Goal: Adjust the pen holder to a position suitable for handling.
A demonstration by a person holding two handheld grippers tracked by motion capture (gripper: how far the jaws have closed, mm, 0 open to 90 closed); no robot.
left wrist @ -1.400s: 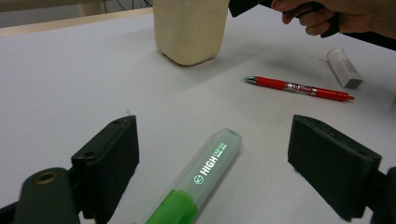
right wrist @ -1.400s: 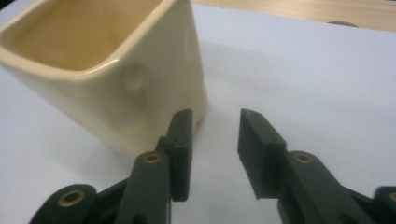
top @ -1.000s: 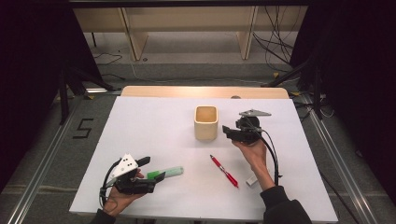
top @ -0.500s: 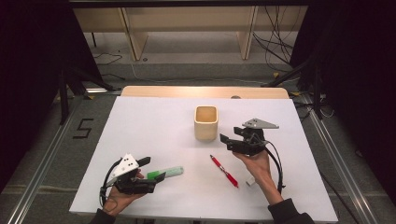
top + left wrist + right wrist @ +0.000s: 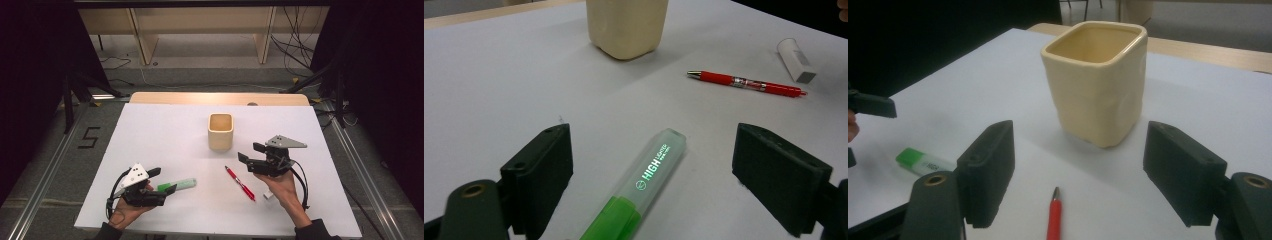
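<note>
Left gripper spread, unclenched around highlighter at lower centre; right gripper, jaws just opening, empty. Pen could be rolled if nudged.

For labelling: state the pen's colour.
Red pen, silver tip; the left gripper view shows it best.

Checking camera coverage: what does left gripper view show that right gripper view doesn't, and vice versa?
Left gripper view adds: a small white block near the red pen, the pen's full length, and the lettering on the green highlighter.
Right gripper view adds: the open mouth of the cup, and the left gripper's fingers at its left edge.
Shared: cup, red pen, green highlighter, white table.
</note>
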